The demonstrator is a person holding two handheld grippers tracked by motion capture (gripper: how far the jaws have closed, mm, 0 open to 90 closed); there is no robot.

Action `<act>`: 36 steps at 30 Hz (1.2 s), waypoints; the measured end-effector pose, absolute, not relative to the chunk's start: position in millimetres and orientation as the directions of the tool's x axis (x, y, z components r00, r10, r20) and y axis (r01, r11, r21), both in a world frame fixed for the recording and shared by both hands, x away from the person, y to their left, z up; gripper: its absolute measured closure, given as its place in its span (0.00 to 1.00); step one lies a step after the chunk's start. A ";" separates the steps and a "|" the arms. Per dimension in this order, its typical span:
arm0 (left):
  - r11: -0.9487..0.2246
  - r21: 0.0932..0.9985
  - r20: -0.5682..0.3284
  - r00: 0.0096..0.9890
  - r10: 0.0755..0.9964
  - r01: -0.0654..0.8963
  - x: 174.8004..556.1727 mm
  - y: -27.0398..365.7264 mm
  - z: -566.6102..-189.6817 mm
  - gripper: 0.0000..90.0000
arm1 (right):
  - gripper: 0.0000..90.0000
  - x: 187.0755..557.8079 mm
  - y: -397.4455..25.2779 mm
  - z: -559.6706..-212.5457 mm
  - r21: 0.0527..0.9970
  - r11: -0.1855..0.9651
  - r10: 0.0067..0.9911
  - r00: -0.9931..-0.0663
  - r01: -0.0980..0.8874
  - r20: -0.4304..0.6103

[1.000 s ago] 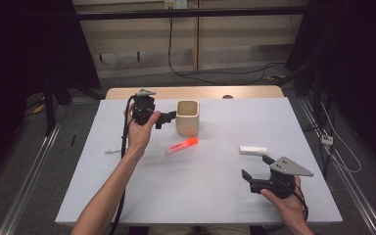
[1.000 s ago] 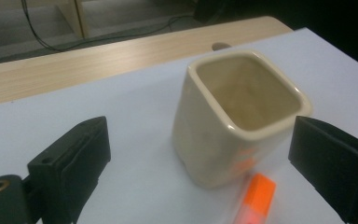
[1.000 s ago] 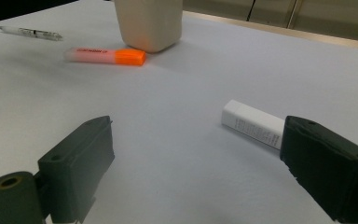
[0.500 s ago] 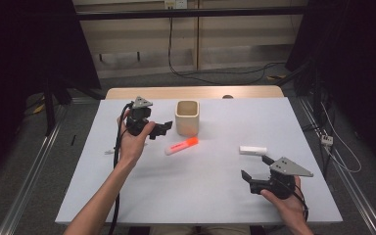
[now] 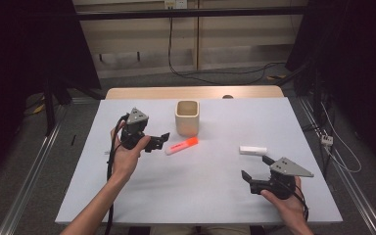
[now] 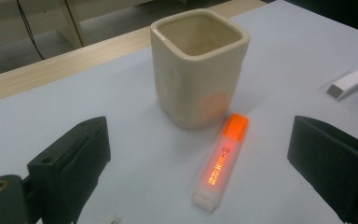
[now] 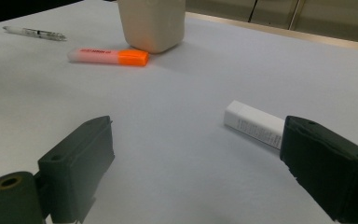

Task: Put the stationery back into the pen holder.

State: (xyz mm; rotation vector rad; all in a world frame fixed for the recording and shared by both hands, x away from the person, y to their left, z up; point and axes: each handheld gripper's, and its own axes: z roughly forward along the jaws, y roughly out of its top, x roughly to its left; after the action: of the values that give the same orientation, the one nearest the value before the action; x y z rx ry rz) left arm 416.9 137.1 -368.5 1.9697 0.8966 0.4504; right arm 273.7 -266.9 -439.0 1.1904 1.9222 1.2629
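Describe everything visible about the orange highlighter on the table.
The orange highlighter is a flat, stubby plastic marker: a translucent, glowing orange body with dark print along it, a solid orange cap at one end and a pale, clear part at the other. It lies flat on the white table, capped end beside the base of the cream cup; whether they touch is unclear. The left tongs are open near its pale end, not touching it.
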 end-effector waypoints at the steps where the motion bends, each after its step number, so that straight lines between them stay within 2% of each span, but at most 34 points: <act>1: -0.326 0.850 -0.039 0.666 0.745 0.415 416.5 138.9 -369.2 0.06 | 0.10 273.9 -267.0 -439.0 0.911 0.168 0.888 -0.459 0.376 0.026; 4: -0.318 0.841 -0.056 0.654 0.754 0.438 416.3 145.5 -369.5 0.07 | 0.10 274.8 -265.6 -438.6 0.910 0.169 0.888 -0.460 0.377 0.025; 6: -0.332 0.842 -0.032 0.654 0.756 0.425 414.6 150.5 -368.3 0.07 | 0.10 274.2 -264.1 -437.7 0.912 0.172 0.886 -0.463 0.373 0.022; 9: -0.318 0.842 -0.061 0.662 0.747 0.436 413.1 160.3 -370.2 0.08 | 0.10 273.8 -261.8 -437.4 0.911 0.177 0.884 -0.468 0.374 0.020; 16: -0.342 0.819 -0.034 0.635 0.772 0.460 420.2 187.7 -380.2 0.10 | 0.10 275.8 -262.4 -439.1 0.907 0.177 0.885 -0.465 0.382 0.024; 20: -0.326 0.807 -0.068 0.625 0.777 0.493 428.2 202.1 -384.3 0.11 | 0.10 275.1 -262.7 -439.5 0.907 0.184 0.881 -0.473 0.379 0.019; 27: -0.373 0.778 -0.062 0.652 0.755 0.506 438.6 204.6 -397.2 0.14 | 0.10 274.0 -262.9 -439.8 0.907 0.187 0.878 -0.478 0.377 0.017; 29: -0.370 0.764 -0.092 0.658 0.748 0.528 441.6 206.5 -400.1 0.19 | 0.10 274.0 -262.4 -440.0 0.906 0.189 0.878 -0.479 0.379 0.018; 33: -0.368 0.754 -0.088 0.638 0.765 0.545 444.8 209.5 -405.1 0.20 | 0.10 274.0 -262.0 -440.2 0.906 0.191 0.878 -0.479 0.379 0.015; 36: -0.362 0.737 -0.135 0.649 0.749 0.571 447.4 211.0 -409.8 0.18 | 0.10 273.5 -262.4 -440.0 0.906 0.190 0.879 -0.476 0.379 0.015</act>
State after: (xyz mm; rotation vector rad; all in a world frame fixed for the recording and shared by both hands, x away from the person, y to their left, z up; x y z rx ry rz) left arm 447.4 211.0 -409.8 2.0733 1.0232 0.2846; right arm 273.5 -262.4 -440.0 1.1732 1.9480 1.2521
